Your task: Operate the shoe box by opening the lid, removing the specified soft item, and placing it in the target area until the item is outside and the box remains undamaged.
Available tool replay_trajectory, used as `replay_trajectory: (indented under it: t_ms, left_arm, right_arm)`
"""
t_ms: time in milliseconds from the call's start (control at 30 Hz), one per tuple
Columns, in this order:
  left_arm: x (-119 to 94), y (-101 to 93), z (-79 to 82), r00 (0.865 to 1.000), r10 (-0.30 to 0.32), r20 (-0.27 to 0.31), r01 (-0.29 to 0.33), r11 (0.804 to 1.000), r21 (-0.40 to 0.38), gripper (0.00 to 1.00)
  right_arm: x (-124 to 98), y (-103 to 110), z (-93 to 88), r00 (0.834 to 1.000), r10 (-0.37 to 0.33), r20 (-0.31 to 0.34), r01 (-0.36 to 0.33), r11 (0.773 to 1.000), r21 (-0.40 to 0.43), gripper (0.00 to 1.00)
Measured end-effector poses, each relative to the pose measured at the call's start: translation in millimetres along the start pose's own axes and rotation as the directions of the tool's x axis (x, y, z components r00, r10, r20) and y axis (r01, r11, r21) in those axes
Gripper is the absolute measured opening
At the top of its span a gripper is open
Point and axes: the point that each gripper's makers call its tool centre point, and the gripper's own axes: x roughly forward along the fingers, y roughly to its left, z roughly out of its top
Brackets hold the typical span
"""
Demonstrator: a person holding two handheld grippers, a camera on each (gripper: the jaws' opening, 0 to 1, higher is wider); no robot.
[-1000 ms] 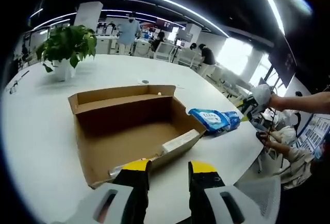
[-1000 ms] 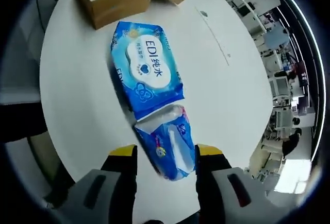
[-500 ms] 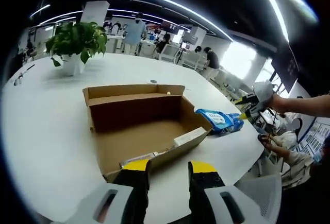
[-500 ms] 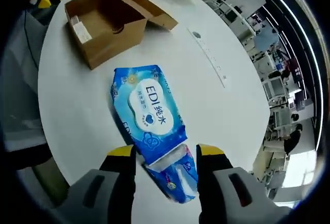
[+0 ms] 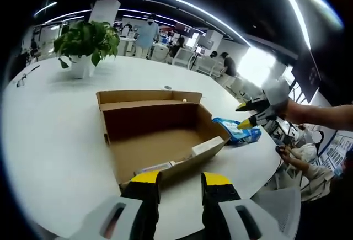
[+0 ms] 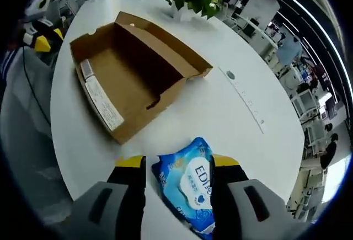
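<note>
An open brown cardboard shoe box [image 5: 160, 135] lies on the white table, its lid [image 5: 149, 95] folded back on the far side. Its inside looks bare except for a white label [image 5: 207, 146] by the near wall. My left gripper [image 5: 181, 180] stands open just before the box's near edge, nothing between its jaws. A blue wipes pack [image 5: 234, 129] lies on the table right of the box. My right gripper [image 5: 242, 116] hovers above that pack, open. In the right gripper view the pack [image 6: 193, 182] lies under the open gripper [image 6: 179, 165], with the box [image 6: 132, 80] beyond.
A potted green plant [image 5: 88, 38] stands at the far left of the round white table [image 5: 49, 140]. A long thin strip [image 6: 245, 99] lies on the table past the box. Desks, chairs and people fill the office behind. A seated person [image 5: 303, 160] is by the table's right edge.
The right gripper has pulled back and up from the wipes pack, which stays on the table; the box has come fully into its view. The left view has shifted only a little.
</note>
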Motion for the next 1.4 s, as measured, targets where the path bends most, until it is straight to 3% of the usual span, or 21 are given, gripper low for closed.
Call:
replay_trajectory:
  t_ms: [167,533,700,933,1000,1167,1233,1367,1400]
  left_arm:
    - [-1.4,3.4,-1.1,1.0,0.005,0.004,-0.005,1.0,-0.012,0.29]
    - [-1.6,3.8,-4.2,1.0,0.006,0.005,-0.006,1.0,-0.027,0.29]
    - [-1.9,6.0,-3.9,1.0,0.011,0.008,-0.011,0.999,-0.03,0.29]
    - [-1.6,10.1,-3.6,1.0,0.018,0.008,-0.018,0.999,-0.035,0.29]
    - [-2.4,10.6,-3.0,1.0,0.02,0.009,-0.019,0.999,-0.038,0.29]
    - [-3.3,12.3,-2.7,1.0,0.026,0.008,-0.026,0.999,-0.039,0.29]
    - [-4.0,12.9,-2.2,1.0,0.029,0.008,-0.028,0.999,-0.038,0.29]
    - [-5.5,13.4,0.0,0.999,0.034,0.012,-0.033,0.999,-0.041,0.29]
    - [-5.3,13.5,-0.1,0.999,0.034,0.012,-0.034,0.999,-0.04,0.29]
  right_arm:
    - [13.1,20.2,25.4,0.997,0.055,0.047,-0.055,0.998,0.006,0.43]
    - [26.2,36.8,46.8,0.988,0.141,0.069,-0.141,0.99,-0.016,0.43]
    - [31.1,46.5,49.6,0.983,0.18,0.031,-0.173,0.974,-0.148,0.45]
    - [40.0,60.3,53.5,0.965,0.264,-0.007,-0.26,0.946,-0.196,0.47]
    - [42.5,68.6,52.0,0.945,0.325,-0.036,-0.326,0.929,-0.174,0.47]
    - [52.4,68.6,55.0,0.923,0.375,-0.086,-0.384,0.908,-0.165,0.51]
    - [55.3,71.6,55.3,0.906,0.409,-0.11,-0.423,0.889,-0.175,0.53]
    - [60.7,79.7,60.0,0.873,0.474,-0.11,-0.485,0.869,-0.1,0.56]
    - [62.7,80.0,61.3,0.873,0.475,-0.107,-0.485,0.869,-0.098,0.56]
